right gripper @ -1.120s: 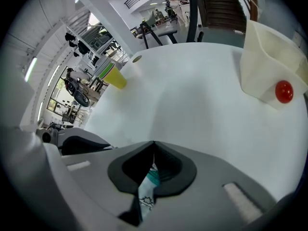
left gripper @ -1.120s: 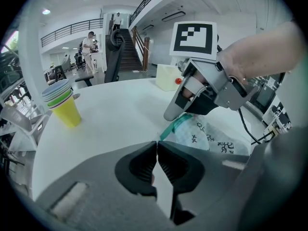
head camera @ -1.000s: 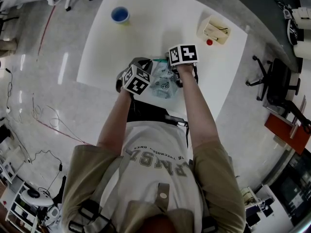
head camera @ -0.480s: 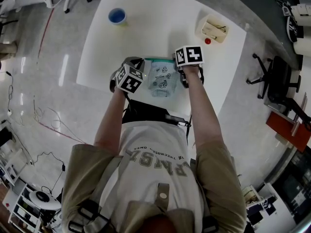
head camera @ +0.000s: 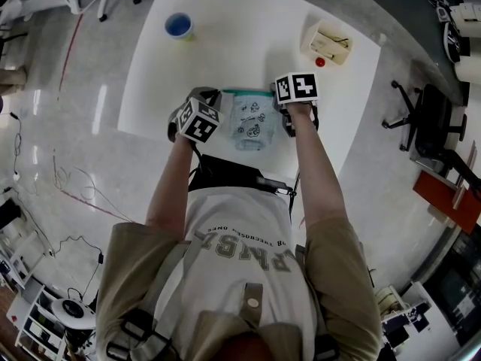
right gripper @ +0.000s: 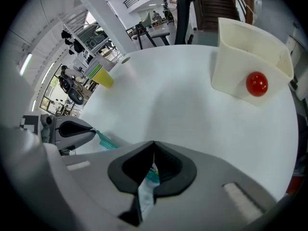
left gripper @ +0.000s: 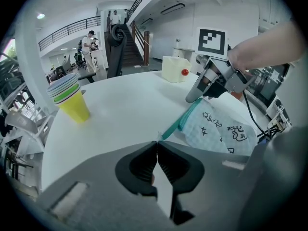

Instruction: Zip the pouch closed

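The pale patterned pouch (head camera: 250,120) lies on the white table (head camera: 240,43) near its front edge, its teal zipper (head camera: 246,92) stretched straight along the far side. My left gripper (head camera: 218,98) is shut on the zipper's left end, where a thin tab shows between the pads (left gripper: 157,150). My right gripper (head camera: 279,100) is shut on the pouch's right end, with teal and white fabric pinched in its jaws (right gripper: 152,173). In the left gripper view the zipper (left gripper: 179,121) runs from my jaws to the right gripper (left gripper: 211,81), with the pouch (left gripper: 219,129) below it.
A stack of cups (head camera: 178,25) (left gripper: 72,100) stands at the table's far left. A white box (head camera: 329,42) (right gripper: 248,61) with a red ball (head camera: 321,62) (right gripper: 256,83) beside it sits at the far right. The table's front edge lies just below the pouch.
My right gripper has moved rightwards, away from the left one. The pouch, crumpled a second ago, now lies spread flat with its zipper line taut between the two grippers.
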